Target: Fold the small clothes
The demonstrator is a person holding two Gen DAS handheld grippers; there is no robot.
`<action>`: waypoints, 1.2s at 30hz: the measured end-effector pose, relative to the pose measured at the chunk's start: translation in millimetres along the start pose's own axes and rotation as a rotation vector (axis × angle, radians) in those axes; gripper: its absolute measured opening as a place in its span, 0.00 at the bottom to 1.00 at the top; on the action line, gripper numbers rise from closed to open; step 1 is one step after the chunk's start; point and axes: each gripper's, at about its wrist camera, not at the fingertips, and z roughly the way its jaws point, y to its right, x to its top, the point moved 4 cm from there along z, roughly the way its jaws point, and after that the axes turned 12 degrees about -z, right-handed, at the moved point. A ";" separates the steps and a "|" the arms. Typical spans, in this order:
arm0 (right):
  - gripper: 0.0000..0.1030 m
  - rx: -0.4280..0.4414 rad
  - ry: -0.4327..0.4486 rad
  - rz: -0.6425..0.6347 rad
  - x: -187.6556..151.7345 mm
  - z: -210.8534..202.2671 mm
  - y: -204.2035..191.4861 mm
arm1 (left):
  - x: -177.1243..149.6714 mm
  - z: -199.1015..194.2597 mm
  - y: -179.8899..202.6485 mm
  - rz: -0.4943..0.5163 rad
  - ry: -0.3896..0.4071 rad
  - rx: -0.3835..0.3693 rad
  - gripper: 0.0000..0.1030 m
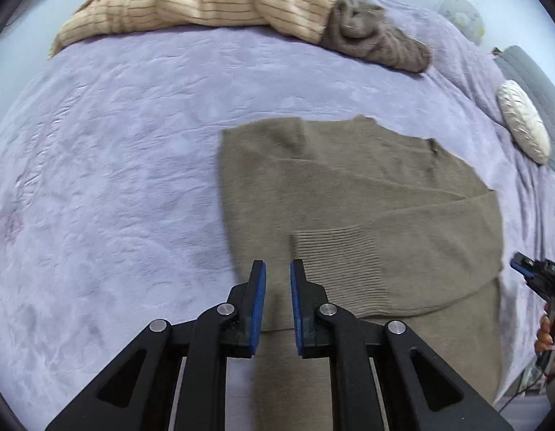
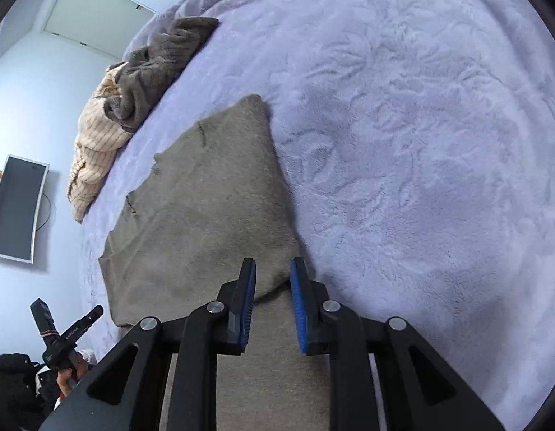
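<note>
While spread on one lavender blanket point(image 1: 115, 143), one taupe sweater point(image 1: 349, 197); two parted, empty grippers: left gripper point(image 1: 278, 269), right gripper point(image 2: 273, 267).

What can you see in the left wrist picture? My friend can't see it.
An open left hand-held gripper hovers over a brown sweater laid flat on a lavender blanket, one ribbed sleeve cuff folded across it. A striped cream sweater and a crumpled gray one lie behind.

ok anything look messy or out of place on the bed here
Only the far edge: a cream striped sweater and a grey-brown knit lie crumpled in a heap. The olive sweater lies flat on the lavender blanket, sleeve folded across. Both grippers are open.
</note>
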 end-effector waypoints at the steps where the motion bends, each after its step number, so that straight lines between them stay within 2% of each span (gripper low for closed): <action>1: 0.21 0.012 0.007 -0.016 4.0 -0.4 -7.1 | -2.0 6.1 9.9 0.009 -0.007 -0.001 0.14; 3: 0.21 0.028 -0.002 -0.046 12.3 10.0 -21.5 | -7.6 29.8 25.8 0.041 -0.038 0.058 0.14; 5: 0.21 -0.006 -0.042 -0.068 15.3 30.0 -28.6 | -17.4 54.0 26.6 0.053 -0.076 0.150 0.14; 7: 0.20 -0.075 -0.107 -0.079 10.9 54.7 -24.8 | -20.1 56.4 30.2 0.044 -0.062 0.166 0.14; 9: 0.20 -0.069 -0.111 -0.054 6.3 64.9 -18.1 | -21.4 49.4 32.6 0.047 -0.059 0.177 0.14; 12: 0.21 -0.040 -0.088 -0.035 3.3 53.6 -16.4 | -24.9 41.7 33.0 0.029 -0.071 0.187 0.14; 16: 0.22 -0.078 -0.106 -0.086 -2.8 38.1 -21.2 | -33.1 30.5 34.4 0.020 -0.079 0.221 0.14; 19: 0.33 -0.123 -0.117 -0.120 -7.3 27.7 -32.5 | -42.3 25.3 43.4 0.007 -0.075 0.202 0.14; 20: 0.40 -0.128 -0.119 -0.129 -8.9 25.6 -37.4 | -45.7 23.3 44.9 0.010 -0.081 0.196 0.14; 22: 0.44 -0.128 -0.126 -0.150 -13.9 22.0 -49.0 | -53.2 18.5 48.6 0.024 -0.078 0.208 0.14; 24: 0.50 -0.128 -0.138 -0.176 -19.8 22.0 -61.3 | -58.9 17.0 50.2 0.033 -0.085 0.218 0.54; 25: 0.52 -0.128 -0.145 -0.189 -22.5 23.0 -66.8 | -63.0 15.0 51.1 0.030 -0.087 0.229 0.91; 26: 0.56 -0.127 -0.155 -0.202 -26.1 24.6 -72.4 | -66.0 12.2 51.8 0.033 -0.074 0.247 0.99; 28: 0.60 -0.121 -0.166 -0.222 -31.8 27.3 -80.3 | -74.4 8.1 56.9 0.065 -0.059 0.281 0.99; 30: 0.70 -0.125 -0.178 -0.243 -38.0 30.2 -87.3 | -80.9 12.2 55.8 0.074 -0.085 0.280 0.99; 32: 0.76 -0.137 -0.193 -0.265 -44.3 32.7 -92.6 | -88.7 12.9 57.8 0.075 -0.107 0.274 0.99; 36: 0.76 -0.267 -0.269 -0.385 -58.6 40.1 -106.7 | -99.2 16.3 61.5 0.064 -0.118 0.291 0.99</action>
